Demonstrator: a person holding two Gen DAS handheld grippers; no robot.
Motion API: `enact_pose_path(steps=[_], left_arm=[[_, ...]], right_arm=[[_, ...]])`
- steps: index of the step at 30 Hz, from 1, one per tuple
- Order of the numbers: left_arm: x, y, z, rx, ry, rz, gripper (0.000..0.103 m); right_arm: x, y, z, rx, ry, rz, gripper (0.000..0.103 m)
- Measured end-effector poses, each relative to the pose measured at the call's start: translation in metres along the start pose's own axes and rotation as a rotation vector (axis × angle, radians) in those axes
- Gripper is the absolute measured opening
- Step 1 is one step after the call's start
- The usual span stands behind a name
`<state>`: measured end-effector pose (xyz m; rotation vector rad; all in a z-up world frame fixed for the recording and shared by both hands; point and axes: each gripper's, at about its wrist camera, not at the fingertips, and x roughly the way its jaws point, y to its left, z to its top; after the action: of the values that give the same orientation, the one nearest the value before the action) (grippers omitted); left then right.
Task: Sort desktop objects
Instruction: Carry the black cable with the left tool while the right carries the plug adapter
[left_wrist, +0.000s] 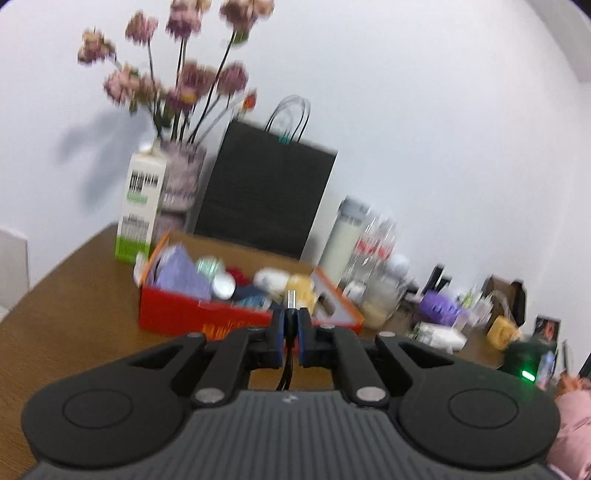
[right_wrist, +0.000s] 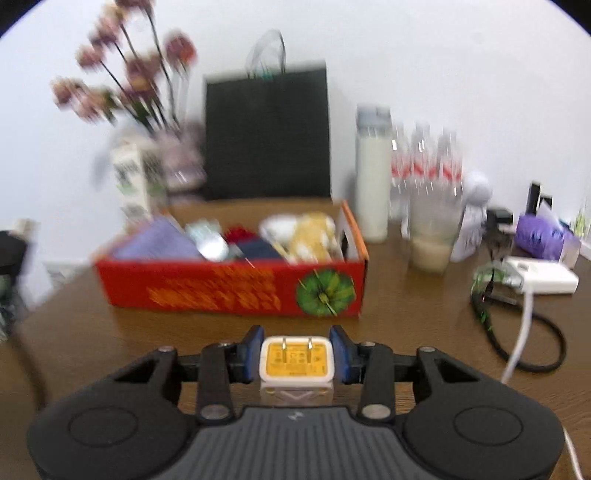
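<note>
Ahead of the left gripper (left_wrist: 291, 325), jaws clamped on a black cable (left_wrist: 290, 314) whose plug points forward, the red box (left_wrist: 207, 314) lies just beyond. Likewise the right gripper (right_wrist: 295, 354) grips a charger (right_wrist: 295, 360), prongs toward the box (right_wrist: 229, 291) across the bench (right_wrist: 406, 314).

Yellow-faced white charger (right_wrist: 294, 360) prongs forward; black USB cable (left_wrist: 290, 321); red box (right_wrist: 236, 288) full.

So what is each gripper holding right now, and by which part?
The left gripper pinches a black cable just behind its metal plug. The right gripper has a charger by its sides, prongs facing forward.
</note>
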<state>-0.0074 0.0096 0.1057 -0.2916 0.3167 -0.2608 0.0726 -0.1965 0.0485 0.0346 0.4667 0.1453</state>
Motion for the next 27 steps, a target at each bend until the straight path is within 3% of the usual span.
enact_pose_path(steps=[6,11,15,20,23,27], left_arm=[[-0.015,-0.012,0.023,0.012,-0.074,-0.032,0.007],[0.006,-0.019,0.053,0.010,-0.071,-0.074,0.007],[0.046,-0.023,0.101,-0.002,-0.069,-0.098,0.007],[0.104,-0.032,0.157,0.018,-0.092,-0.073,0.007],[0.148,-0.030,0.173,0.000,-0.055,-0.052,0.007],[0.217,-0.023,0.173,0.006,0.036,0.025,0.007]], right_arm=[[-0.058,0.002,0.020,-0.021,-0.112,0.083,0.037],[-0.053,-0.013,0.039,0.011,-0.104,0.095,0.037],[-0.040,-0.028,0.075,0.073,-0.131,0.105,0.037],[0.009,-0.044,0.134,0.116,-0.135,0.092,0.037],[0.061,-0.050,0.151,0.115,-0.043,0.083,0.037],[0.130,-0.048,0.144,0.061,0.102,0.014,0.037]])
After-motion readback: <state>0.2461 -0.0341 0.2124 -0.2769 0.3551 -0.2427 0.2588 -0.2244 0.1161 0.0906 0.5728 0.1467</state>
